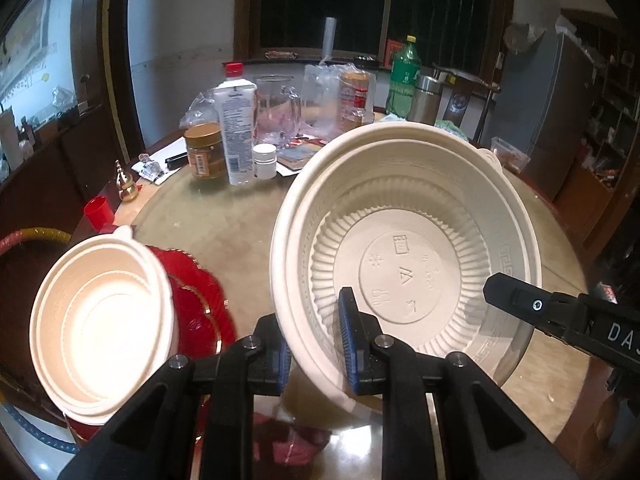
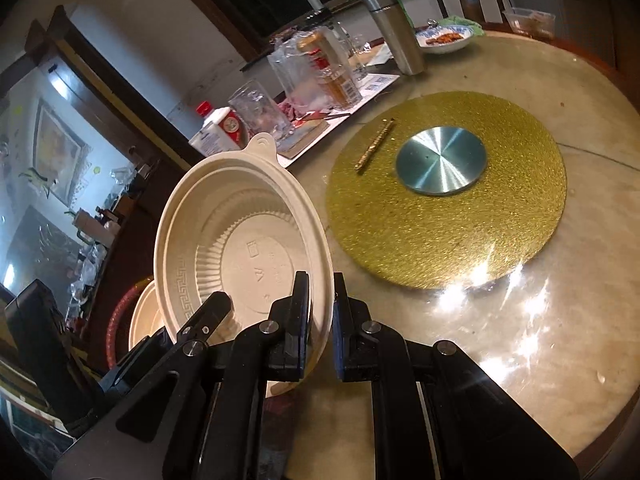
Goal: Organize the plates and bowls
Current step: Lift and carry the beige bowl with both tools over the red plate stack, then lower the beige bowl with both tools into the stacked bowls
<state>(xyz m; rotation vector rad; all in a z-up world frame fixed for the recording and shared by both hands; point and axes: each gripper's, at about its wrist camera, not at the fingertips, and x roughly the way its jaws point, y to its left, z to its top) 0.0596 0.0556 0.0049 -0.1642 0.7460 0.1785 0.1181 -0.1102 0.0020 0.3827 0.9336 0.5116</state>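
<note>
Left wrist view: left tongs (image 1: 312, 344) are clamping the near rim of a cream, ribbed disposable plastic bowl (image 1: 404, 256), one blue pad inside the wall and one outside; the bowl is tilting up, its open face toward the camera
Right wrist view: right tongs (image 2: 322, 320) are pinching the opposite rim of the same bowl (image 2: 240, 248), narrow, with the wall between the pads; the tab handle is pointing up and away
Bowl position: hanging off the round marble-look desk (image 2: 500, 340), carried by both tongs at once
Key relation: a second cream bowl (image 1: 100, 328) is sitting low to the left, on a red scalloped plate (image 1: 192, 300); it lies nearer the left tongs, so I judge the held bowl is heading leftward and down to nest in it
In the way: nothing between the two bowls, as far as these views show
Around: jars and bottles (image 1: 224, 136) are crowding the far edge; a gold glitter turntable (image 2: 448, 208) lies to the right, well apart
</note>
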